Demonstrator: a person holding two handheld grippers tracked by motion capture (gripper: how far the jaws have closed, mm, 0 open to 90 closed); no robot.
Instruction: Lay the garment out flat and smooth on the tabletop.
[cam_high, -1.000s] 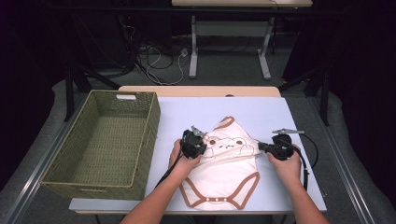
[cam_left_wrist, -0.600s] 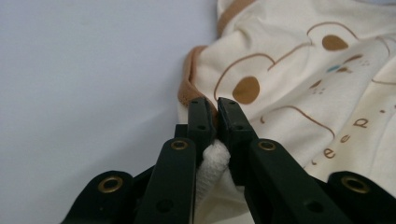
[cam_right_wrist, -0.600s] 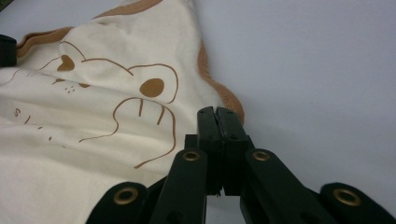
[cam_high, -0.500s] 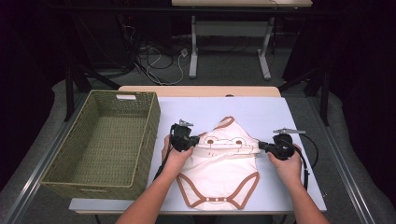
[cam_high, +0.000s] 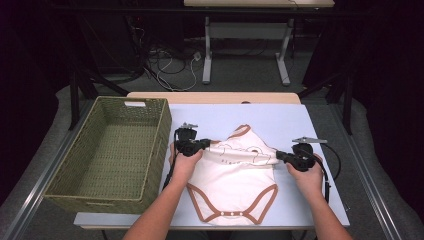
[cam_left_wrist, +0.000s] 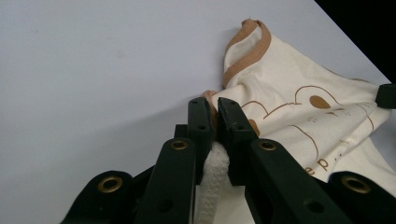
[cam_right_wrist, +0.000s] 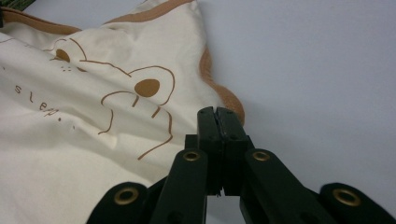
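We see the left gripper (cam_high: 206, 144) pinching the bodysuit (cam_high: 235, 177) at its edge. The right gripper (cam_high: 280, 155) pinches the opposite edge, the cloth stretched between them.

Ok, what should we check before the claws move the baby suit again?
1. Left claw pinching the baby bodysuit: ok, cloth sits between its jaws.
2. Right claw gripping the other side: ok, jaws shut at the brown-trimmed edge.
3. Cloth stretched flat between them: not ok, wrinkled near the neck.
4. Wicker basket empty and ready: ok.
5. Bottom snaps resting on the table: ok.
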